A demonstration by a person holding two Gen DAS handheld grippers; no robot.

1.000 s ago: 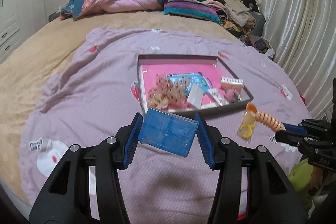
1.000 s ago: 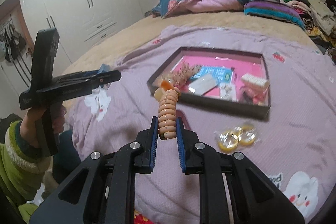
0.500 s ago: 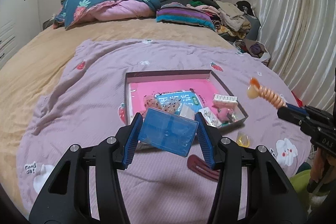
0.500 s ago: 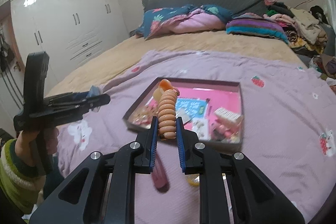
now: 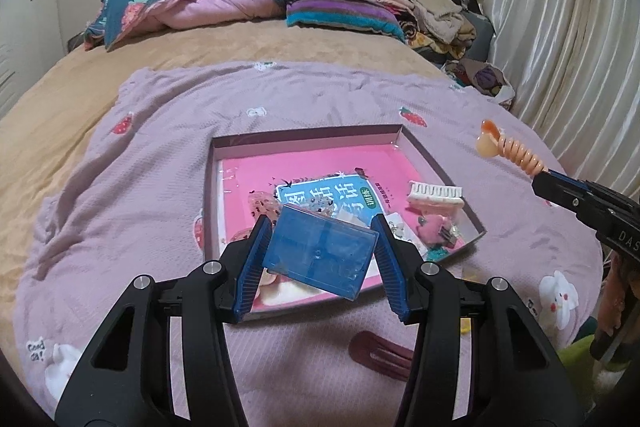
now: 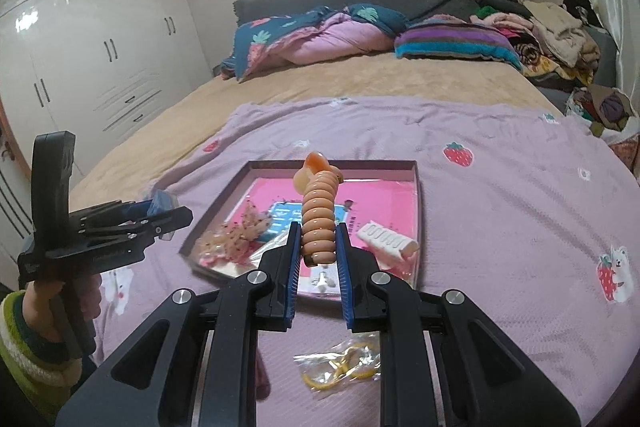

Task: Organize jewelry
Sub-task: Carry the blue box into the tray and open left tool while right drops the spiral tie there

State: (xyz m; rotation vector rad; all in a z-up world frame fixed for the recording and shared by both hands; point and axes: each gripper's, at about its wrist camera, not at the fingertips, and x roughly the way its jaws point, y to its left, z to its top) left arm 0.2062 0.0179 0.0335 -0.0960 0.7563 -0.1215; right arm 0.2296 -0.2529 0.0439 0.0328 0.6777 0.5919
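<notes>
My left gripper [image 5: 320, 251] is shut on a blue plastic box [image 5: 320, 251] and holds it tilted in the air above the near edge of the tray [image 5: 308, 137]. My right gripper [image 6: 318, 247] is shut on an orange spiral hair clip [image 6: 319, 219] and holds it up over the tray [image 6: 334, 165]; that clip also shows at the right of the left wrist view [image 5: 510, 153]. The shallow pink-bottomed tray holds a blue card [image 5: 332, 195], a white comb clip [image 5: 434, 193] and small pink pieces. The left gripper shows at the left of the right wrist view [image 6: 168, 215].
A dark red hair clip [image 5: 380, 349] lies on the purple blanket [image 5: 140, 167] near the tray's front. A clear bag of yellow rings [image 6: 340, 367] lies under my right gripper. Pillows [image 5: 192, 3] and piled clothes [image 5: 432, 15] lie at the bed's far end. Curtains [image 5: 568, 47] hang at the right.
Both grippers have risen and moved back from the bed with their loads, so the tray sits farther below. The dark red clip on the blanket has come into view.
</notes>
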